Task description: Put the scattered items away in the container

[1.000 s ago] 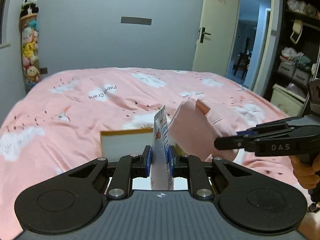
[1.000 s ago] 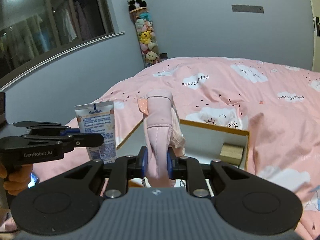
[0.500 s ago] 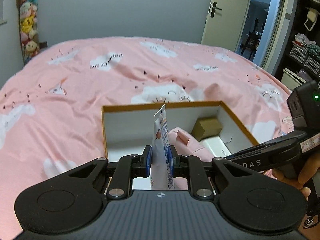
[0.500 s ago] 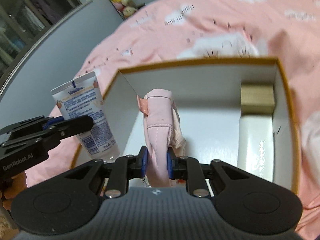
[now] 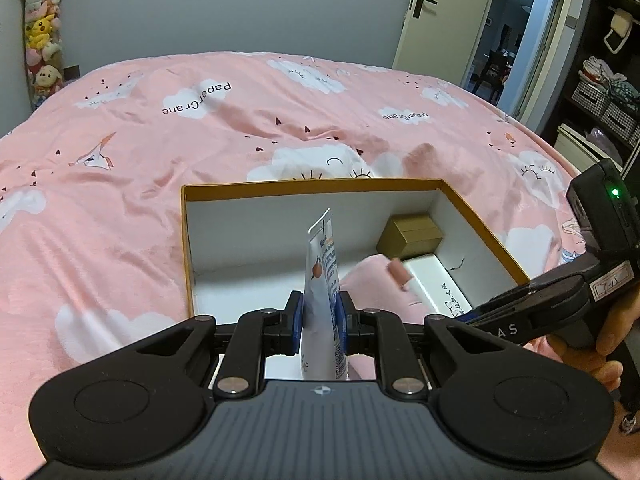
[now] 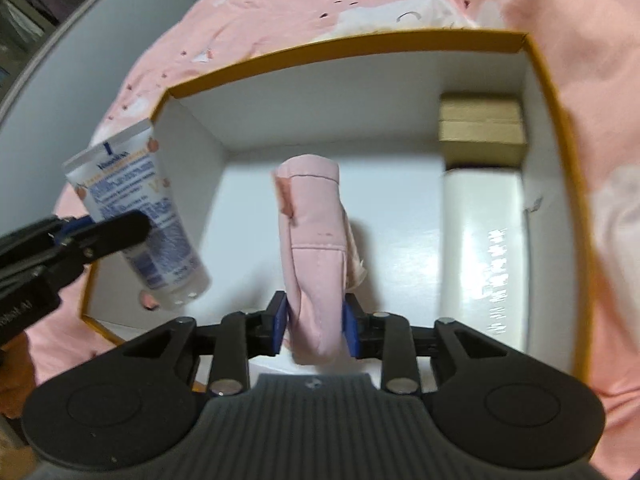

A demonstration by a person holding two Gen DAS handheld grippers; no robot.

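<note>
Box sits on your pink duvet; its near wall hides behind your tools. Your right gripper clamps a blurred pink pouch inside it; your left gripper pinches the Vaseline tube above it.

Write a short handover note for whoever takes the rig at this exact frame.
Left gripper: shut on the lotion tube, held upright over the box near its left wall.
Right gripper: shut on the pink pouch, held over the middle of the box.
Done: a tan block and a white case already lie along the box's right side.
Left: release the pouch and the tube inside.
</note>
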